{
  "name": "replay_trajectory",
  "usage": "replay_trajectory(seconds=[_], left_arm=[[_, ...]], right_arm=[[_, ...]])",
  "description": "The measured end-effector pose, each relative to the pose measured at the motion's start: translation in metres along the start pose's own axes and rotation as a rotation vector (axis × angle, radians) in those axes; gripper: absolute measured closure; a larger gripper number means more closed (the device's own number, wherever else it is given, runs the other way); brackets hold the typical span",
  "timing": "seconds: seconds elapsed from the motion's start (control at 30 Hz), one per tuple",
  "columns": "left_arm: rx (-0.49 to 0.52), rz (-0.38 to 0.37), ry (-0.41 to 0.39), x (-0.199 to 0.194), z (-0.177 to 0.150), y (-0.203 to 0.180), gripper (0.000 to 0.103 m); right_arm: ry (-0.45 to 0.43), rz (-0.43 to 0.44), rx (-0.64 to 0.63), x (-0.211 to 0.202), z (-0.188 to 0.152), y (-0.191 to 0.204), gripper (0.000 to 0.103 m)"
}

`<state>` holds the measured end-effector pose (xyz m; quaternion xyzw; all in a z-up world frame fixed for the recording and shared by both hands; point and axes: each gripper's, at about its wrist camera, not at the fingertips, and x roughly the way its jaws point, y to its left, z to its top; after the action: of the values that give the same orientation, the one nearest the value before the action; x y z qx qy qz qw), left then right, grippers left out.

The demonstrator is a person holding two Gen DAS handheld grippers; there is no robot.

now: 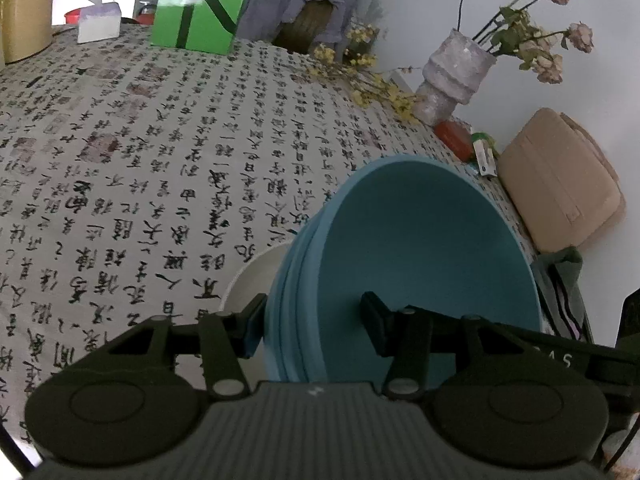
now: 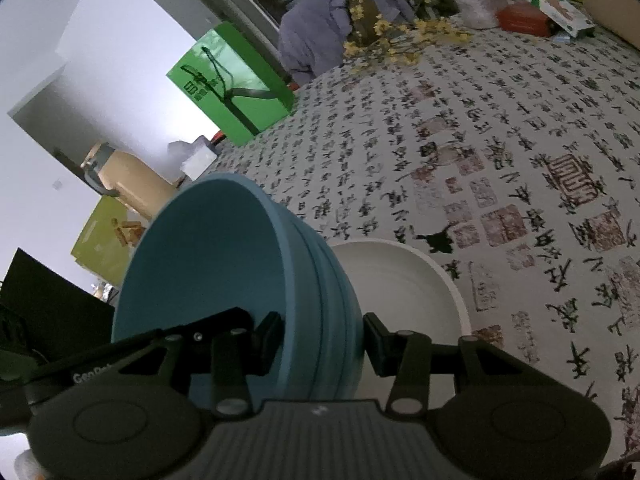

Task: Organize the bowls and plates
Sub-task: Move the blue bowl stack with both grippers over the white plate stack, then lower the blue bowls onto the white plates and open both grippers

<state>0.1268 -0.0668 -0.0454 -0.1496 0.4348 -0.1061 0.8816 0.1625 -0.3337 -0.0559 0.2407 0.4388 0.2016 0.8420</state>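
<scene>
two wrist-camera views over a table covered in a calligraphy-print cloth (image 1: 160, 140). a stack of blue bowls (image 1: 420, 248), nested together and tilted, fills the lower middle of both views. the left gripper (image 1: 316, 320) is clamped on the stack's wall at one side, one finger inside the top bowl and one outside. the right gripper (image 2: 320, 340) grips the opposite wall the same way, so the stack is carried between both hands above the table.

just beside and partly behind the blue stack sits a white bowl (image 2: 400, 280), resting on the cloth at lower centre right of the right view and peeking out at the lower left of the stack in the left view. it looks like the likely place for the blue stack to go, either into it or next to it.

to do this well, both hands should lower together and level the stack before it meets anything, then let go only once it rests steadily, since nested bowls can slip apart when tilted.

around the table edge: a green gift bag (image 1: 200, 4) at the top, a tissue box (image 1: 98, 22) at upper left, a vase of dried flowers (image 1: 452, 72) and loose yellow sprigs (image 1: 360, 76) at upper right, a red box (image 1: 454, 138) and a tan padded parcel (image 1: 560, 184) at right. all stand well apart from the bowls; only the white bowl is close enough to be knocked.
</scene>
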Motion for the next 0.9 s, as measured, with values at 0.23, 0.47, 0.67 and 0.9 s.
replay_trajectory(seconds=[0.23, 0.47, 0.67, 0.9], left_arm=[[0.0, -0.02, 0.022, 0.01, -0.003, -0.001, 0.052], [-0.014, -0.025, 0.04, 0.017, -0.005, 0.001, 0.052], [-0.023, -0.031, 0.043, 0.022, -0.005, 0.004, 0.053], [-0.008, -0.045, 0.036, 0.022, -0.005, 0.003, 0.05]], right_arm=[[0.0, -0.03, 0.008, 0.0, -0.004, -0.006, 0.058], [0.01, -0.046, 0.009, 0.004, -0.007, -0.009, 0.058], [0.009, -0.062, -0.004, 0.008, -0.006, -0.006, 0.058], [0.009, -0.054, -0.014, 0.011, -0.002, -0.01, 0.056]])
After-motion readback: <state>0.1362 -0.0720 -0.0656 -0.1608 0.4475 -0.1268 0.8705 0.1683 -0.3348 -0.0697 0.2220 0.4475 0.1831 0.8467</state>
